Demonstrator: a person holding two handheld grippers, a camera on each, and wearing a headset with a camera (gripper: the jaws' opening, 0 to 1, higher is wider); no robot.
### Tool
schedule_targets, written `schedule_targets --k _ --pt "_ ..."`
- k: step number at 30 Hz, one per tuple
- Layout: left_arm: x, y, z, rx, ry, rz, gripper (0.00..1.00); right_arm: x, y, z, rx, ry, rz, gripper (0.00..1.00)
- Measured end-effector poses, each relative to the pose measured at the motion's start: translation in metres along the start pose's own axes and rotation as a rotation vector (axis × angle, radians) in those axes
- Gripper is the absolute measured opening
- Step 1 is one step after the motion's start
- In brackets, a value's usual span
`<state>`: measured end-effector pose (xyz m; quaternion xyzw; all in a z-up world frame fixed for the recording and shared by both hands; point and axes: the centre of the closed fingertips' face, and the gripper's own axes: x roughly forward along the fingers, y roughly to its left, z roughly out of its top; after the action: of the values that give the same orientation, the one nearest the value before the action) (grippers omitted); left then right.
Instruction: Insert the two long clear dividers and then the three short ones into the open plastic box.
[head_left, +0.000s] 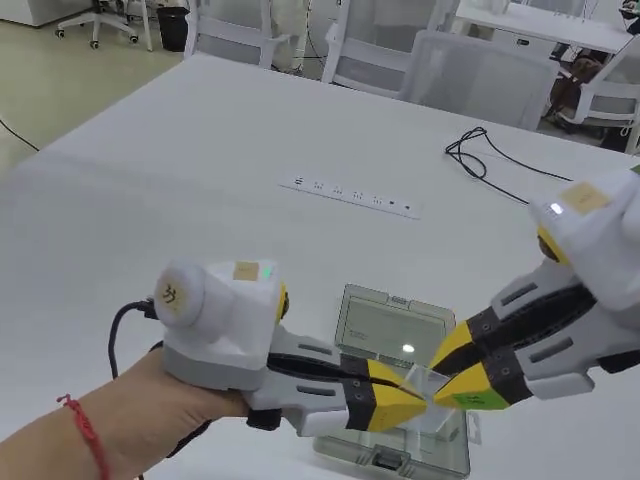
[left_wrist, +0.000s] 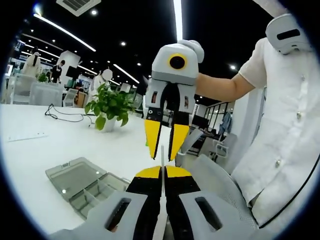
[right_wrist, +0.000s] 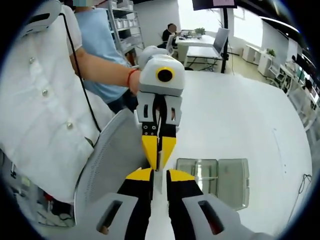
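Holding: left gripper (head_left: 420, 397) clenches a clear divider (left_wrist: 161, 157) edge-on.
Right gripper (head_left: 440, 387): jaws parted either side of the divider's far end.
Writing: yellow mark on left gripper's cap, unreadable.
Box (head_left: 385, 325): open on the table (head_left: 250, 130), beneath both tips.
Hand (head_left: 150, 400): level, red bracelet (head_left: 85, 430) at wrist.

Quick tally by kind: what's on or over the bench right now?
Yellow-tipped handheld grippers: 2 (left gripper, right gripper)
Open clear plastic box: 1
Thin clear plastic divider between the grippers: 1
White power strip: 1
Loose black cable: 1
Total: 6
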<state>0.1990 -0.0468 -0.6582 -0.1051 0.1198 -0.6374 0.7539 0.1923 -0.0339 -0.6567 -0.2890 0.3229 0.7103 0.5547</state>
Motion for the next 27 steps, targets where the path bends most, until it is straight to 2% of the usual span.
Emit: schedule_targets --k 6,14,27 --pt "0.0000 -0.0023 0.0006 0.012 -0.001 -0.007 0.00 -0.0001 0.0005 -0.0007 0.017 -0.010 0.026 0.04" --pt "0.0000 -0.0045 -0.0011 0.029 0.011 -0.017 0.00 0.0008 0.0037 -0.0010 0.054 -0.029 0.056 0.03" --pt "0.0009 -0.0026 -0.0053 0.050 0.033 -0.001 0.00 0.0029 0.0041 -0.0045 0.056 -0.023 0.046 0.03"
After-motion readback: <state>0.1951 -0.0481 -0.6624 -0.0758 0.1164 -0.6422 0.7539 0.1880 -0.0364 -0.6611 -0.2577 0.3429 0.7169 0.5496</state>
